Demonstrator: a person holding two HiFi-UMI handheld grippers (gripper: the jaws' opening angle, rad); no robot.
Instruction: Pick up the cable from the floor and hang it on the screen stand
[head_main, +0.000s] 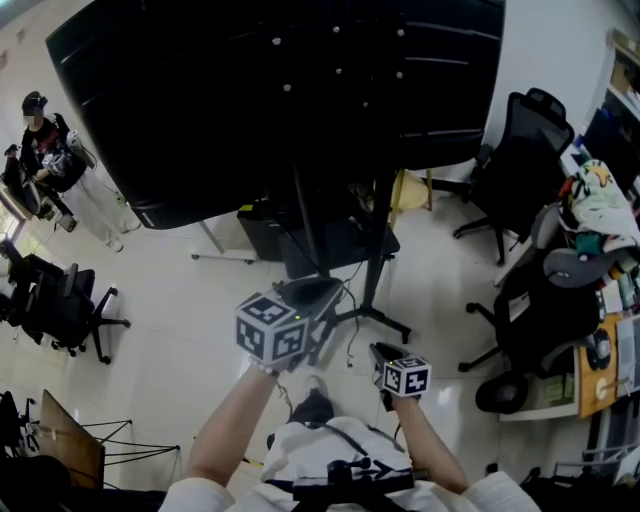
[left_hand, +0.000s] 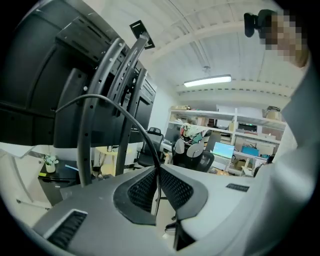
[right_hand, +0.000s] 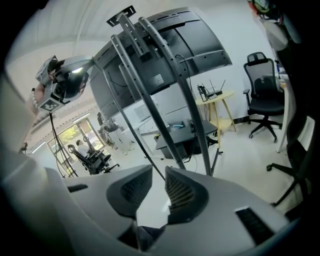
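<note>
Pinching the cable (left_hand: 122, 110), the left gripper (left_hand: 159, 172) has its jaws together on it, likely to hold it off the floor for looping over the screen stand (head_main: 379, 240). The right gripper (right_hand: 159, 175) has its jaws apart with the cable running through the gap, probably as a guide. The cable is thin, black and smooth, arcing from the left jaws toward 10 o'clock to the stand's rails.

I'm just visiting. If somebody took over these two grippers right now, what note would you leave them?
Left gripper: shut on the cable, held up beside the stand.
Right gripper: jaws apart; the cable runs between them and looks unpinched.
Done: cable picked up.
To do: drape it over the stand, then let go.
</note>
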